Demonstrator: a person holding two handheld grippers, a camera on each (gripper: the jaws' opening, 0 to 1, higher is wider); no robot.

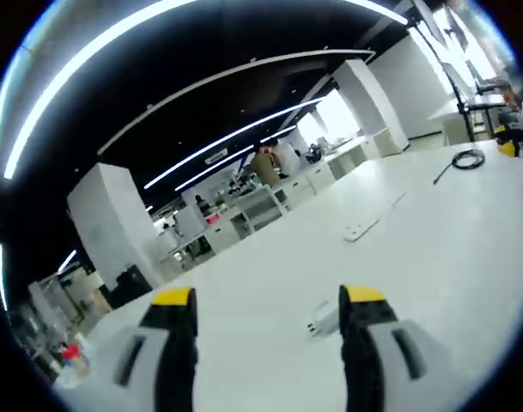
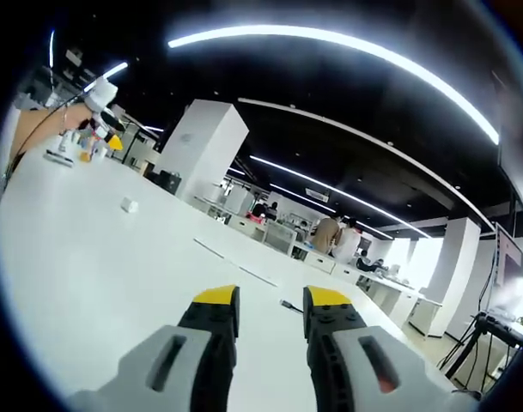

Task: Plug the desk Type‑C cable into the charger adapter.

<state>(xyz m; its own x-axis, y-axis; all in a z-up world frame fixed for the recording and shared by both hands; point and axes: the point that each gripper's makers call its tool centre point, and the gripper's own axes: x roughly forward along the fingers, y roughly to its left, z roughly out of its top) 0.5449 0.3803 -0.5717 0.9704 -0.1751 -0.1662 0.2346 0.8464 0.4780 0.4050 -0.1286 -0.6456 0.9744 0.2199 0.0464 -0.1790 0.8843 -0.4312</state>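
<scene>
Left gripper (image 1: 268, 309): both yellow-tipped jaws rise from the bottom of the left gripper view, spread wide and grasping nothing. Charger adapter (image 1: 324, 319): white, lying on the white tabletop (image 1: 450, 249) just beside the inner face of the right-hand jaw; contact with that jaw cannot be determined. Its prongs point away from the jaw, towards the gap.

Further along the tabletop in the same view, a white power strip (image 1: 370, 220) lies flat, well apart from the adapter. Towards the far right corner, a black cable (image 1: 463, 160) sits coiled, one loose end trailing inwards. The other gripper's yellow tip (image 1: 507, 147) shows at that right edge, near the coil.

Right gripper (image 2: 270, 311): jaws parallel with a narrow gap, holding nothing. A short dark cable end (image 2: 289, 305) lies on the tabletop just beyond the tips, visible between them; type of connector too small to tell. The adapter (image 2: 129, 205) appears small near the far left edge, with the left gripper (image 2: 100, 96) raised beyond it. Background: white pillars, ceiling light strips, desks, seated persons.
</scene>
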